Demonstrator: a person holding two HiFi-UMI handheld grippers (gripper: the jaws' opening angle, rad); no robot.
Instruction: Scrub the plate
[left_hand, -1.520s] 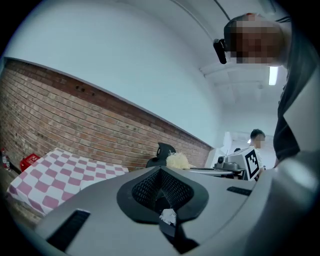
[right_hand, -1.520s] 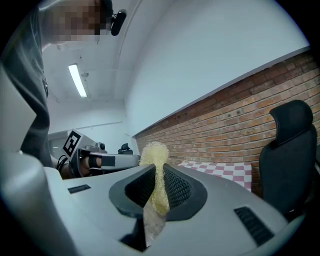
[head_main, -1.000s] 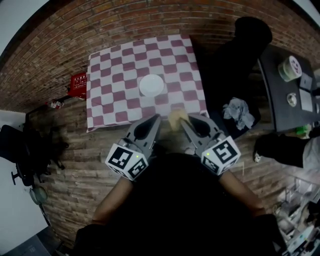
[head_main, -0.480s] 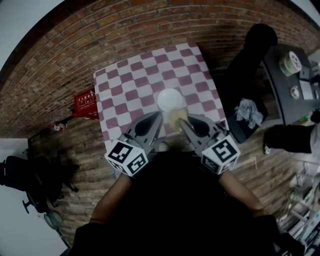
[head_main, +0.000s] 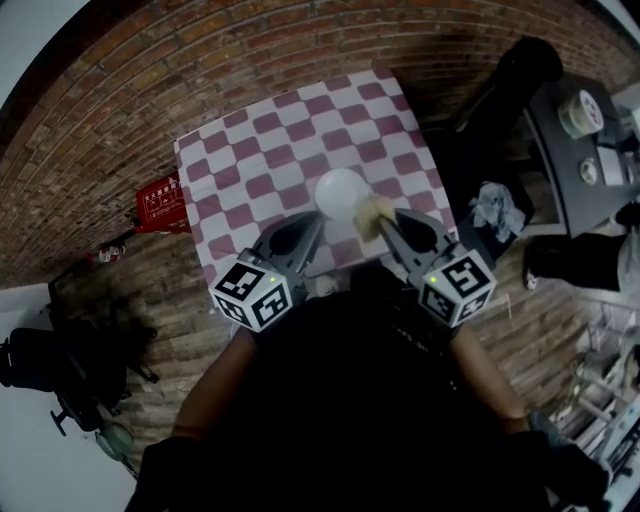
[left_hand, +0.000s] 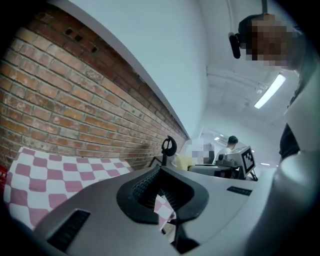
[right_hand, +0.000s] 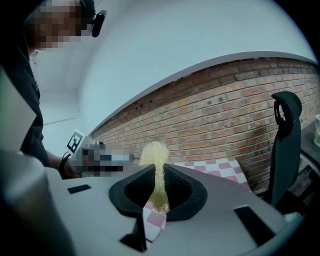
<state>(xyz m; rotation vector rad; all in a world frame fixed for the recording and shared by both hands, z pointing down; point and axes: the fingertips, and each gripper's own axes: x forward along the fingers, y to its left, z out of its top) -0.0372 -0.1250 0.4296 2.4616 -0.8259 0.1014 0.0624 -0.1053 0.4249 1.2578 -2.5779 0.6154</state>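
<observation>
A white round plate (head_main: 338, 190) lies on the table with the pink and white checked cloth (head_main: 250, 150), near its front edge. My left gripper (head_main: 318, 220) is shut with nothing in it, its tips just short of the plate's near rim. My right gripper (head_main: 388, 216) is shut on a yellow sponge (head_main: 376, 209) that reaches the plate's right edge. In the right gripper view the sponge (right_hand: 155, 155) stands pinched between the jaws of my right gripper (right_hand: 159, 169), above the cloth (right_hand: 220, 169). In the left gripper view my left gripper (left_hand: 161, 174) shows closed jaws over the cloth (left_hand: 45, 172).
A black office chair (head_main: 505, 85) stands right of the table, also in the right gripper view as a chair (right_hand: 286, 135). A dark desk (head_main: 575, 170) with a tape roll (head_main: 582, 113) is further right. A crumpled cloth (head_main: 493, 212) and a red box (head_main: 160, 205) lie on the brick floor.
Both grippers have moved forward over the table's front edge towards the plate. The sponge, earlier short of the table, is now at the plate's right rim.
</observation>
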